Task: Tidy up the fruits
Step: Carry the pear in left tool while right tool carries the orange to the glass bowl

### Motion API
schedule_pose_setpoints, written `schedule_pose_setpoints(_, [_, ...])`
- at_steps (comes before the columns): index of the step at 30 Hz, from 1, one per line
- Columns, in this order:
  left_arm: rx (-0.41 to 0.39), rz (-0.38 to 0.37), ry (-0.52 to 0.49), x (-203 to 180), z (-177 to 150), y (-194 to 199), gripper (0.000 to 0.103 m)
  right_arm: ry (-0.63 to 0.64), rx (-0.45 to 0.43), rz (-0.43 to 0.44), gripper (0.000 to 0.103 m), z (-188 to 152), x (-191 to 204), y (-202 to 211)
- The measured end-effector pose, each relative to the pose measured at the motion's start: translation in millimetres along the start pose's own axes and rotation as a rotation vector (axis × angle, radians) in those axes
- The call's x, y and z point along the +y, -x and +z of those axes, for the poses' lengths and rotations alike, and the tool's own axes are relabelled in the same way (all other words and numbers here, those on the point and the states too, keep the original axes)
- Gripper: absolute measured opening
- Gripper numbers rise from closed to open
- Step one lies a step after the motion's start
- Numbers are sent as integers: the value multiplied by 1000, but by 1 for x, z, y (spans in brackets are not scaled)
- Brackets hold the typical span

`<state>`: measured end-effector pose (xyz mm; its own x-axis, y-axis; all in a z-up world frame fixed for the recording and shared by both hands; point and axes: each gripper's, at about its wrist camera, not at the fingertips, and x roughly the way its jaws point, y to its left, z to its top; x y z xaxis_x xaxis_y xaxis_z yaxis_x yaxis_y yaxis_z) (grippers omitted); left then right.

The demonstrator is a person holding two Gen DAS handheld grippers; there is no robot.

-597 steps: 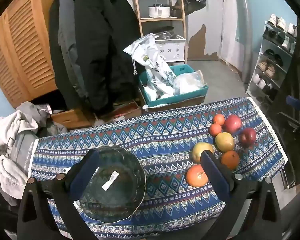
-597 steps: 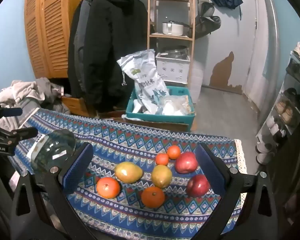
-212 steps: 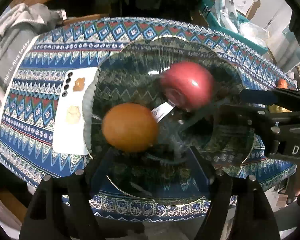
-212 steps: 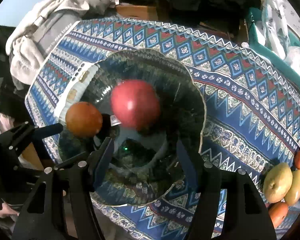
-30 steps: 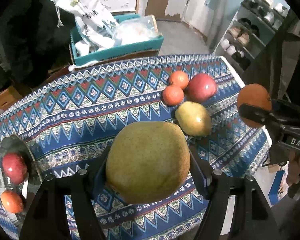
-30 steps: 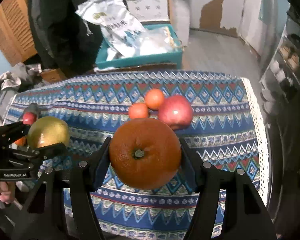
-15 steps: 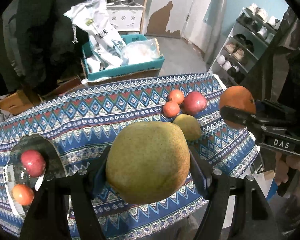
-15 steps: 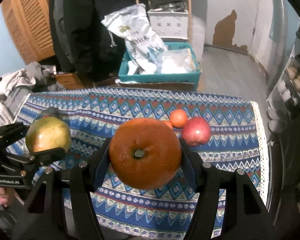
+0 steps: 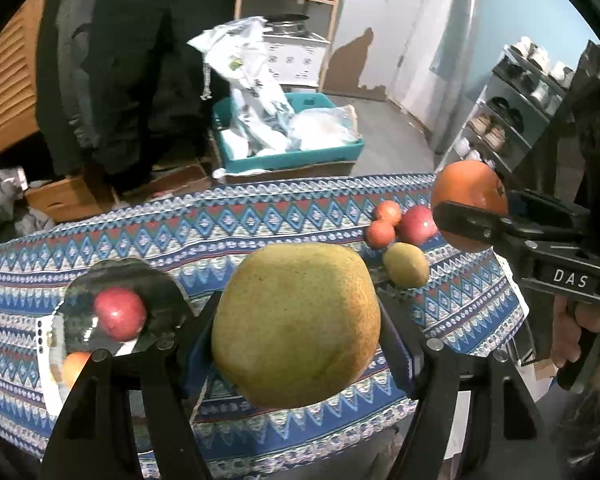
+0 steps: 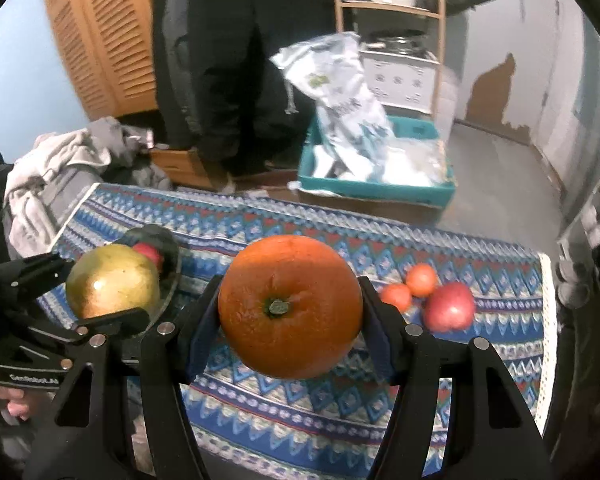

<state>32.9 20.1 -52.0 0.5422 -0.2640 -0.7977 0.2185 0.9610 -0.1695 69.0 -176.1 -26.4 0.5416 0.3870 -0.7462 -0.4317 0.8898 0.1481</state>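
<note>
Left claw [image 9: 296, 332] clamped on pear [image 9: 296, 326]; right claw [image 10: 290, 312] clamped on orange [image 10: 290, 306]; both aloft; bowl [image 9: 160, 280] at surface's left edge has two fruits; four remain near right edge.

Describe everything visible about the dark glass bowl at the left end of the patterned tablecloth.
The dark glass bowl is translucent with a scalloped, wavy rim and glossy reflections. It sits upright at the left end of the blue patterned tablecloth, partly over a white card. Inside lie a red apple and an orange fruit nearer the camera. Neither gripper touches it; the left gripper's finger hides its near edge.
</note>
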Motion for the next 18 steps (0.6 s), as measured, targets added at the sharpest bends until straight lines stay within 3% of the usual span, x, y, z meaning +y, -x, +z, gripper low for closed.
schedule_pose_setpoints(18, [-26,60,133,78,-20,26,74,86,44,92,64,33,81,-45])
